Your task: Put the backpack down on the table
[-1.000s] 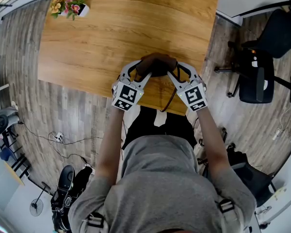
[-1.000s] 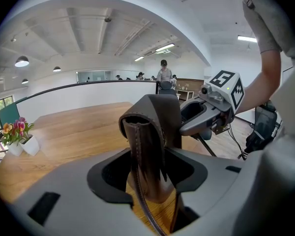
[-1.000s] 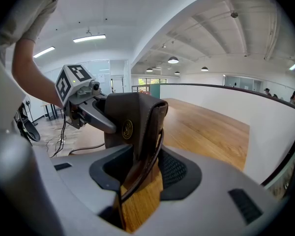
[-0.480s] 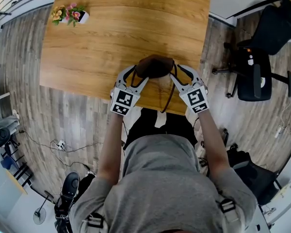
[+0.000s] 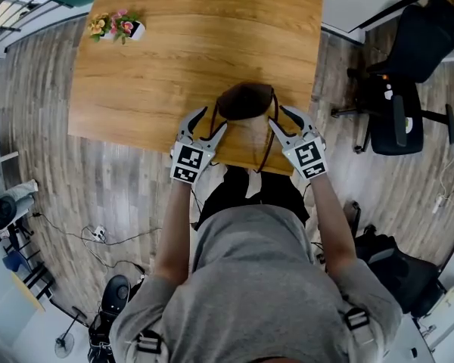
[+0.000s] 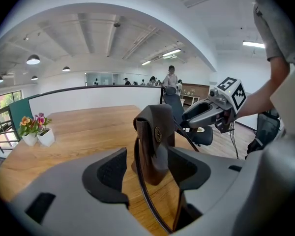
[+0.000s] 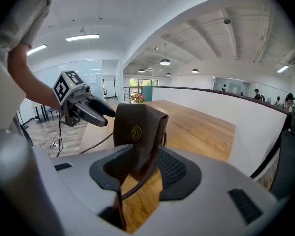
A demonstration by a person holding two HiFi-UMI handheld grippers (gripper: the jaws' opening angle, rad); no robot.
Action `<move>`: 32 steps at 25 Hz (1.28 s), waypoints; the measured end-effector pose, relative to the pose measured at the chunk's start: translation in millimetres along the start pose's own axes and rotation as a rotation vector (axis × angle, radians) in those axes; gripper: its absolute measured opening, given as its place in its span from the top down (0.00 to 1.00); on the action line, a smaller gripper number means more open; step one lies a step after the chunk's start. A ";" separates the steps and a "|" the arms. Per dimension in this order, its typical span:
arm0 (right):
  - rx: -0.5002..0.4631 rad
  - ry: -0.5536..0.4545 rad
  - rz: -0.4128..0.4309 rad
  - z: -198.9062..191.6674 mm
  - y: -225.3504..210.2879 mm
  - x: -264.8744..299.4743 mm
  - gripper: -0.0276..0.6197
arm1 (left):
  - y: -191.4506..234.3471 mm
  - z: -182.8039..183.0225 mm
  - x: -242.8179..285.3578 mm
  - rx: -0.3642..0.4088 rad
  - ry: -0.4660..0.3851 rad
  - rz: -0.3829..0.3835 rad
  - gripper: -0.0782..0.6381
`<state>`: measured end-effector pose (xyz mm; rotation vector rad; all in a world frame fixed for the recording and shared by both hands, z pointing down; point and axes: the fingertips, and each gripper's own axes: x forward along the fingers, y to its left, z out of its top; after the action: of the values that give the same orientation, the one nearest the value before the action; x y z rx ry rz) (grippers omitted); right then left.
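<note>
The backpack stands upright on the desk, long axis vertical, base down, just in from the near edge and right of its middle. Its round-top flap points up. My left gripper sits just beside it on one side and my right gripper on the other. Both sets of jaws are spread wide and press on nothing, and the left ones have just been opening. From above I see the bag only as a dark rounded cap, with its strap trailing toward the near edge. The gripper views show its height, and the round metal emblem on its front, which is turned toward my right gripper. Through each pair of jaws the strap crosses the gap. The flower pot sits at the desk's far left corner.
</note>
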<state>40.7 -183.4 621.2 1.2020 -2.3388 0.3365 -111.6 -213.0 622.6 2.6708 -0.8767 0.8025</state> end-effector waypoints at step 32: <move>-0.012 -0.048 -0.107 11.6 59.3 -60.6 0.89 | -47.7 5.6 -94.2 0.030 -0.095 -0.081 0.83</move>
<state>19.0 -111.8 579.8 1.3366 -2.3023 0.2588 -144.0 -131.5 563.6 2.7709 -0.7781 0.6803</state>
